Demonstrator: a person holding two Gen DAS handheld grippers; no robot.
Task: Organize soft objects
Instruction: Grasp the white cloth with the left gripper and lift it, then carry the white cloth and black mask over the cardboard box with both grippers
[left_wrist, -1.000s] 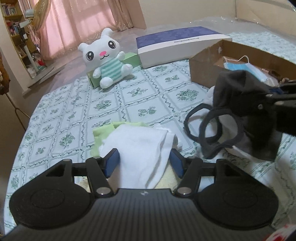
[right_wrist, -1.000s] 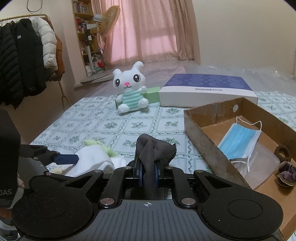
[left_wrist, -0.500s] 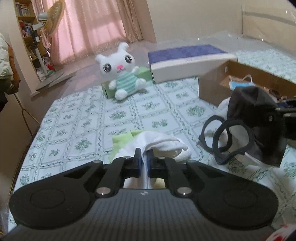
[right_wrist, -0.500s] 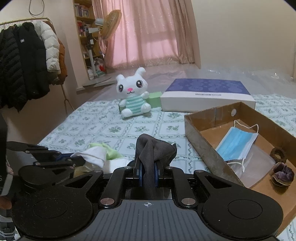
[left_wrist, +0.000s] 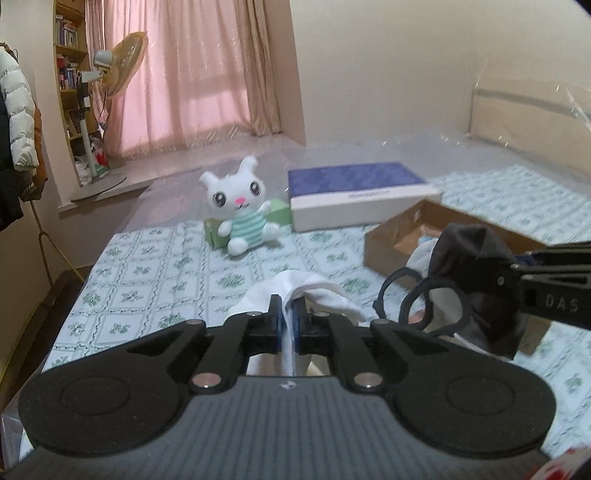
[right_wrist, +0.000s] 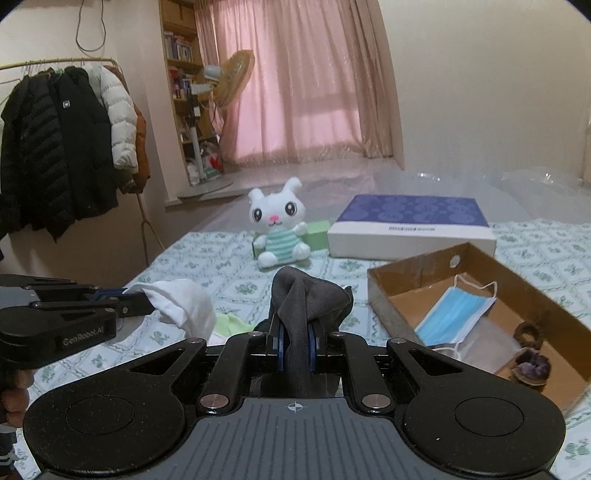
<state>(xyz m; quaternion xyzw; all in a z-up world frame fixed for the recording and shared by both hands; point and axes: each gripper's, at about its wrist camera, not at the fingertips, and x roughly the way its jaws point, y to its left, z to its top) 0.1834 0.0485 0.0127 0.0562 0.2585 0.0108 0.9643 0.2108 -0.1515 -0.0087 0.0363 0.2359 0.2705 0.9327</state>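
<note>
The left hand-held gripper (left_wrist: 287, 325) is clenching a white cloth (left_wrist: 295, 291), which is hanging lifted clear of the bed (left_wrist: 155, 266); in the right wrist view the same cloth (right_wrist: 184, 306) is drooping from that gripper's (right_wrist: 138, 301) tips, off to the left of the right one. The right hand-held gripper (right_wrist: 295, 341) is pinching a dark grey garment (right_wrist: 303, 306), bunched up above its pads; from the left wrist view the garment (left_wrist: 469, 280) is dangling to the right, with black elastic loops hanging from it. A pale green cloth (right_wrist: 229, 325) is lying on the bed just below and between the two grippers.

White letters "DAS" are showing on the side of the right gripper's body (left_wrist: 554, 295), and "GenRobot.AI" is reading along the left gripper's body (right_wrist: 74, 336). The print on the side of the white box with a blue lid (right_wrist: 410, 227), far ahead, is too small to read.

Ahead and right of the right gripper, an open cardboard box (right_wrist: 406, 280) is holding a blue face mask (right_wrist: 454, 314) and a purple scrunchie (right_wrist: 532, 369). Straight ahead, a white plush bunny (right_wrist: 277, 229) in a striped green top is sitting against a small green box (right_wrist: 317, 230).

The bed is wearing a white sheet with a green floral grid. Beyond it, pink curtains (right_wrist: 295, 92) are covering the window, a standing fan (right_wrist: 232, 81) and bookshelves (right_wrist: 177, 55) are standing beside them, and jackets (right_wrist: 55, 147) are hanging on a rail to the far left. A person's fingers (right_wrist: 13, 402) are wrapping the left gripper's handle.
</note>
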